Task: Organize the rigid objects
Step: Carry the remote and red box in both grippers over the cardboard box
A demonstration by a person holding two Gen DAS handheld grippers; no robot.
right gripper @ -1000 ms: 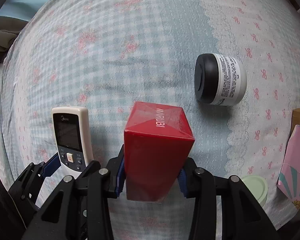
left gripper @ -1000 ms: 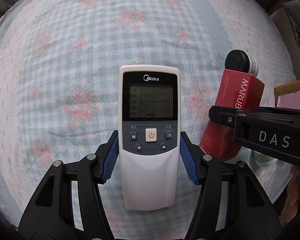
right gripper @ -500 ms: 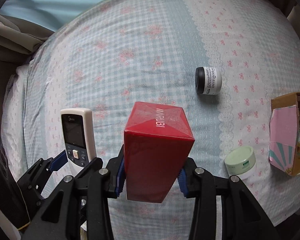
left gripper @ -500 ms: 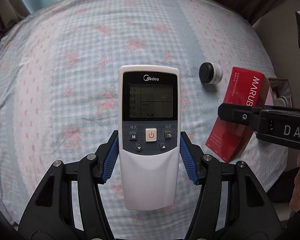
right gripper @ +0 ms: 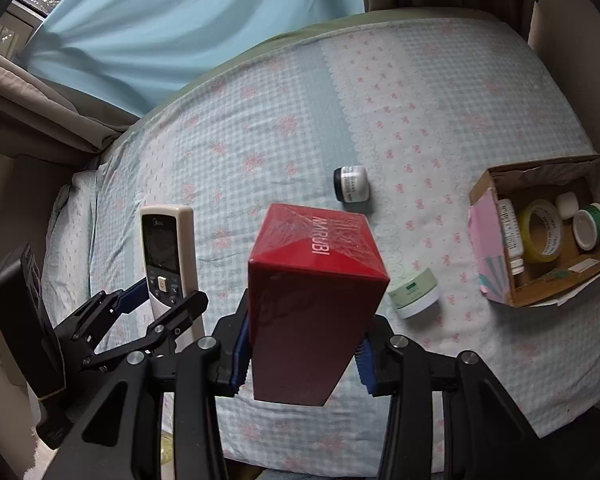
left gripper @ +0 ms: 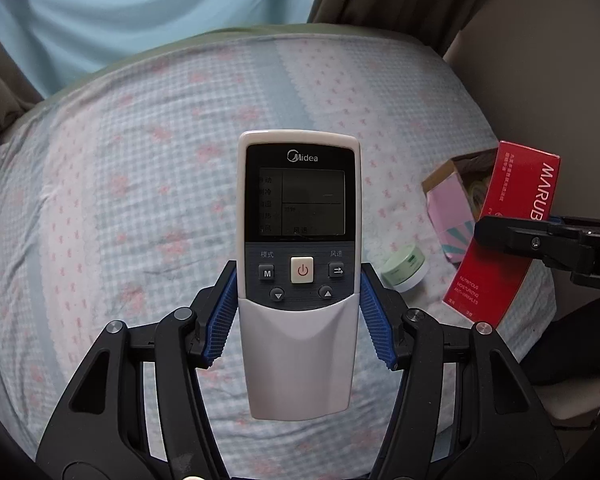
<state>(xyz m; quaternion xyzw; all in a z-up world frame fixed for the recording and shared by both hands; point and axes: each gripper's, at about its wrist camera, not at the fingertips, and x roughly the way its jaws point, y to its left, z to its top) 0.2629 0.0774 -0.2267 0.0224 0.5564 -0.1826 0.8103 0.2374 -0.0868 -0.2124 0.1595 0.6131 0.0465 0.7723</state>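
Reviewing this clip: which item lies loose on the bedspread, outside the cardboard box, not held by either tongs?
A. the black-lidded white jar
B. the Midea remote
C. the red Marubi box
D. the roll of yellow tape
A: the black-lidded white jar lies on its side on the bedspread, while the tape sits in the cardboard box and both tongs are full.
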